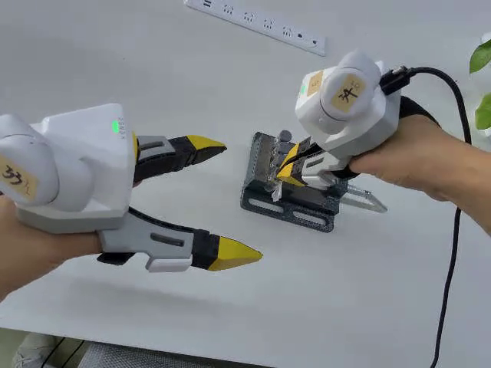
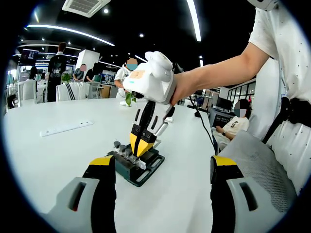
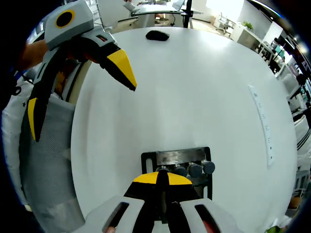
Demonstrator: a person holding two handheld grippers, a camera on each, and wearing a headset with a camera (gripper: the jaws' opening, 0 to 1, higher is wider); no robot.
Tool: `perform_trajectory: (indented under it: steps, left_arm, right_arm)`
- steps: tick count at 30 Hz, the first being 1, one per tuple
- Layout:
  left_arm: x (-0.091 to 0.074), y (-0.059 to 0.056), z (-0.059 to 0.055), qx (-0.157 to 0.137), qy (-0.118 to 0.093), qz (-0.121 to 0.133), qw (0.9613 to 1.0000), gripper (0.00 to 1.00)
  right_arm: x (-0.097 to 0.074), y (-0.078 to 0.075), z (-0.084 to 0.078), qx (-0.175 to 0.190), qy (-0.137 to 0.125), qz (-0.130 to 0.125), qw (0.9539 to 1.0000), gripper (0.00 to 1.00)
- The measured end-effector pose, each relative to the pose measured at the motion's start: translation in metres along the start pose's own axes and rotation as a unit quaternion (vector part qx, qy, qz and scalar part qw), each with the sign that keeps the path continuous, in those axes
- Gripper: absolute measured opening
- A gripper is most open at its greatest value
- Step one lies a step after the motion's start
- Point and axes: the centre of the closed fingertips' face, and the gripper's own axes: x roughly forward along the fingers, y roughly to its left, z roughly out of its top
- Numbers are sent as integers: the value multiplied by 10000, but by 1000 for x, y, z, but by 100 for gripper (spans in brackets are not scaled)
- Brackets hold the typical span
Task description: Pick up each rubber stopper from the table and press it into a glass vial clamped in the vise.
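A dark metal vise [image 1: 288, 201] stands mid-table and clamps a row of glass vials. Three of the vials carry grey rubber stoppers [image 3: 194, 169]. My right gripper [image 1: 290, 170] points steeply down at the end of that row, jaws shut with the yellow tips together on the end vial; whatever lies under the tips is hidden. Its own view shows the shut tips [image 3: 162, 177] right at the vise [image 3: 177, 156]. My left gripper [image 1: 221, 198] hovers left of the vise, open and empty. The left gripper view looks between its open jaws [image 2: 163, 165] at the vise [image 2: 137, 167] and the right gripper [image 2: 141, 144].
A white power strip [image 1: 257, 23] lies at the far edge of the white table. A black cable [image 1: 453, 230] trails from the right gripper. Green leaves [image 1: 482, 57] show at the right edge. A small black object [image 3: 157, 35] lies far off. People stand in the background.
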Motion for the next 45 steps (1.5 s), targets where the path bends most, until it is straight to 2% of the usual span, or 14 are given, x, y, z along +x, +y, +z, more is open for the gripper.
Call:
perform_trajectory:
  steps: [13,22,24,25,27,34,37,41,45]
  left_arm:
    - [2,-1,-1,4,9,-17,10000,78]
    - [-4,2,-2,-16,56,67,10000,78]
    - [-4,2,-1,7,64,59,10000,78]
    - [-4,2,-1,4,66,56,10000,78]
    - [-4,2,-2,12,85,58,9999,78]
    - [-1,-1,-2,49,141,9,9999,78]
    - [-1,-1,-1,45,144,6,9999,78]
    - [-1,-2,-2,52,177,-5,9998,78]
    - [-1,-2,-2,56,194,-9,9998,78]
  right_arm:
    - [1,1,2,-166,85,-85,9998,0]
    - [-1,-2,-3,172,-227,-6,9996,0]
    - [-1,-3,-3,333,-380,41,9987,0]
    - [-2,-2,-3,296,-430,48,9986,0]
    - [-2,0,-3,622,-599,63,9962,0]
    - [-3,1,-4,602,-647,38,9961,0]
    - [-7,-2,-3,596,-702,-52,9957,0]
    - [-8,-4,-11,645,-646,-47,9958,0]
    - [-7,-1,-10,633,-680,-42,9957,0]
